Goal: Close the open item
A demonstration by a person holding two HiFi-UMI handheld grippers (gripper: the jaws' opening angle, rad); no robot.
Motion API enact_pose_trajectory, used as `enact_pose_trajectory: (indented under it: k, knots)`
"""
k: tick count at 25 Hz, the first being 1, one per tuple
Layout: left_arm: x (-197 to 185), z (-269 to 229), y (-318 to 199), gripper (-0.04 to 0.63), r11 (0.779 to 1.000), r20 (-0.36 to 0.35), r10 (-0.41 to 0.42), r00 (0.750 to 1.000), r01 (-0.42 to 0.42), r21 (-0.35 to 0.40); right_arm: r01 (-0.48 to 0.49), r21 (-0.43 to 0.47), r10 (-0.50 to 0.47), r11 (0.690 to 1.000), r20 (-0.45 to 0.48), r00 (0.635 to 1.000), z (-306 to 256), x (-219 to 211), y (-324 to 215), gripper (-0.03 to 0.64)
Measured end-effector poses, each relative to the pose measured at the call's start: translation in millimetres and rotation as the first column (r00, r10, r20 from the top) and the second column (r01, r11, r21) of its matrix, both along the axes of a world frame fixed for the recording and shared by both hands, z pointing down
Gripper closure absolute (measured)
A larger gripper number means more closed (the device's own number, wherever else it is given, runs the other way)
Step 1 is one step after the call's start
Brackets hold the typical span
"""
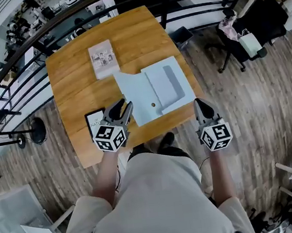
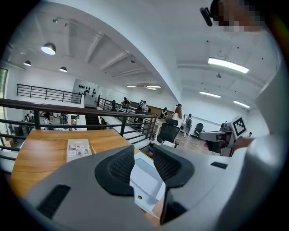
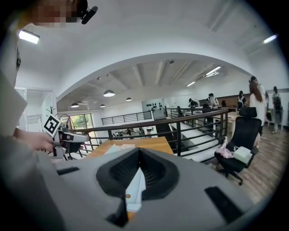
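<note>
Currently the open white box [image 1: 156,92] lies along the surface's near-right edge, ahead between both tools. The left tool [image 1: 125,107], released, is nearer its flap; the right tool [image 1: 200,103], clenched empty, hangs off the corner.

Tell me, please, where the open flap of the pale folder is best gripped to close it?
Probably the flap by its free left edge, coming from the left with the open left gripper. It lies flat on the table, hinged along the raised white body, so a jaw must slip under that thin edge to swing it over.
</note>
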State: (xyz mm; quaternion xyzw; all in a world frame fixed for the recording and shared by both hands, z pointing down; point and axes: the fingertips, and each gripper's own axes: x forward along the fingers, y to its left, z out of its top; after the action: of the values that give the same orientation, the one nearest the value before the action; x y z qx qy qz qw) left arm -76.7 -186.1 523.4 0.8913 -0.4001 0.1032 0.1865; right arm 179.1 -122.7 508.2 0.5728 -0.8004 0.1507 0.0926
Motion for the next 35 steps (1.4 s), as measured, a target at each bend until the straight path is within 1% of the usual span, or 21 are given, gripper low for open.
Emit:
enact_pose_trajectory:
  k: [6, 10, 16, 19, 26, 29, 35]
  knots:
    - [-10.5, 35.5, -10.5, 0.472, 0.993, 0.06, -0.109, 0.992, 0.112, -0.047, 0.081, -0.027, -0.08, 0.996, 0.024, 0.996, 20.4, 3.6, -21.2, 0.614]
    - [-19.6, 57.2, -17.2, 0.471, 0.98, 0.099, -0.173, 0.98, 0.181, -0.082, 0.131, -0.046, -0.13, 0.99, 0.034, 0.991, 29.4, 4.1, -30.5, 0.614]
    - [-22.3, 91.0, -26.1, 0.471, 0.956, 0.127, -0.235, 0.964, 0.253, -0.147, 0.183, -0.066, -0.18, 0.981, 0.046, 0.983, 41.8, 7.2, -42.2, 0.614]
    - [-21.0, 104.8, -29.3, 0.471, 0.947, 0.142, -0.249, 0.958, 0.271, -0.172, 0.195, -0.076, -0.192, 0.978, 0.052, 0.98, 47.5, 9.0, -47.5, 0.614]
    - [-24.8, 133.5, -38.4, 0.471, 0.925, 0.165, -0.269, 0.949, 0.302, -0.229, 0.188, -0.099, -0.182, 0.977, 0.064, 0.981, 57.3, 5.8, -56.1, 0.614]
    - [-24.8, 139.7, -43.9, 0.471, 0.923, 0.164, -0.263, 0.951, 0.297, -0.243, 0.177, -0.103, -0.171, 0.979, 0.064, 0.983, 58.3, 5.7, -59.4, 0.614]
    - [-19.9, 136.3, -50.4, 0.471, 0.927, 0.156, -0.246, 0.957, 0.279, -0.252, 0.154, -0.103, -0.148, 0.983, 0.059, 0.987, 52.4, 10.2, -63.6, 0.614]
